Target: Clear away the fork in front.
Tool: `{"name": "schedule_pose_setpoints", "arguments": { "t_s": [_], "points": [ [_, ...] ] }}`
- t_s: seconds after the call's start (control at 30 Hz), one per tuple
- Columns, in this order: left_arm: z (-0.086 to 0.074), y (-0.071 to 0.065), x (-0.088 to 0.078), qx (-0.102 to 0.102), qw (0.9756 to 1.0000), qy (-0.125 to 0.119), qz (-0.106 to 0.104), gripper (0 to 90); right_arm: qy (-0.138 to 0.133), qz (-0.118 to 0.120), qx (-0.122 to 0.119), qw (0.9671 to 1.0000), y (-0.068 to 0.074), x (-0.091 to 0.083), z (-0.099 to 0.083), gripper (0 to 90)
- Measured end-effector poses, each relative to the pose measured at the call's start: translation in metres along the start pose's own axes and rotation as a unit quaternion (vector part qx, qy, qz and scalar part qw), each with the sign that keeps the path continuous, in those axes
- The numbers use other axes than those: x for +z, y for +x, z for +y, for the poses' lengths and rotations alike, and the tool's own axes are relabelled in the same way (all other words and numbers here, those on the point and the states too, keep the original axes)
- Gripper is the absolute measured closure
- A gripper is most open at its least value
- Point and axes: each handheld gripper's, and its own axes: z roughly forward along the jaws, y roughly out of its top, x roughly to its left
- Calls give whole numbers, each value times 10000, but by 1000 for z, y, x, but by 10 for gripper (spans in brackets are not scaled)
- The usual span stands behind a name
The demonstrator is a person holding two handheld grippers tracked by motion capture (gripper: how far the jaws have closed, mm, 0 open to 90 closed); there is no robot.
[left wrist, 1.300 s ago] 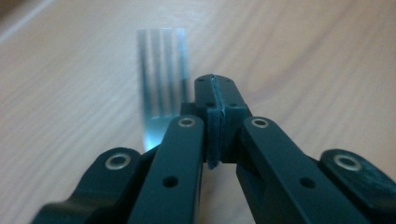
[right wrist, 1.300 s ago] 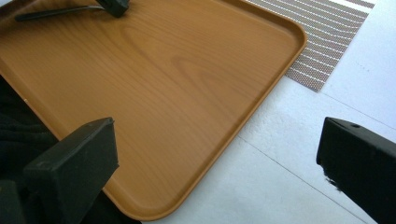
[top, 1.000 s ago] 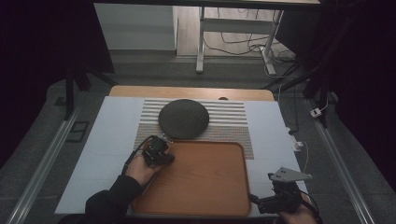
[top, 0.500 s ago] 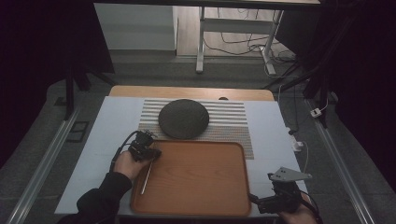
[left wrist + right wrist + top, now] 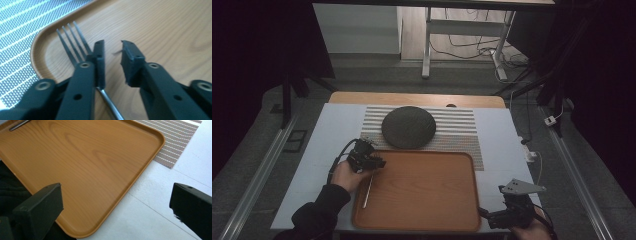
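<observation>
White table – striped mat and wooden tray on it.

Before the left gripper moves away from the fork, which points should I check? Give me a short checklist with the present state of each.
1. Left gripper jaws open: ok, a clear gap shows between them.
2. Fork free of the jaws: cannot tell; its handle passes under one jaw, and contact is hidden.
3. Fork lies inside the wooden tray: ok, it lies flat near the left rim, tines toward the striped mat.
4. Right gripper out of the way: ok, it is open, beside the tray's near right corner.
5. Dark round plate apart from the tray: ok, it sits on the mat behind it.
</observation>
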Motion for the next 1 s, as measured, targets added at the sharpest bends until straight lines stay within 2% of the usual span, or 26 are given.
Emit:
{"name": "schedule_pose_setpoints", "arguments": {
  "t_s": [0.13, 0.3, 0.4, 0.47, 0.7, 0.87, 1.0],
  "points": [
    [-3, -4, -8, 240, 9995, -181, -66, 583, 8, -1, -15, 10000, 0, 0, 0, 0],
    [-6, -9, -19, 342, 9986, -363, -185, 457, 7, -2, -21, 10000, 0, 1, 1, 0],
    [-8, -14, -24, 372, 9983, -441, -113, 384, 17, -14, -26, 10000, 1, 1, 1, 0],
    [-9, -17, -28, 414, 9980, -453, -140, 340, 16, -8, -27, 10000, 1, 1, 1, 0],
    [-13, -28, -40, 532, 9965, -573, -297, 240, 17, -9, -26, 10000, 1, 1, 1, 0],
    [-19, -32, -49, 521, 9960, -610, -403, 186, 14, -10, -26, 10000, 0, 1, 1, 0],
    [-29, -32, -59, 417, 9956, -710, -450, 158, 7, -9, -27, 10000, 1, 1, 1, 0]
  ]
}}
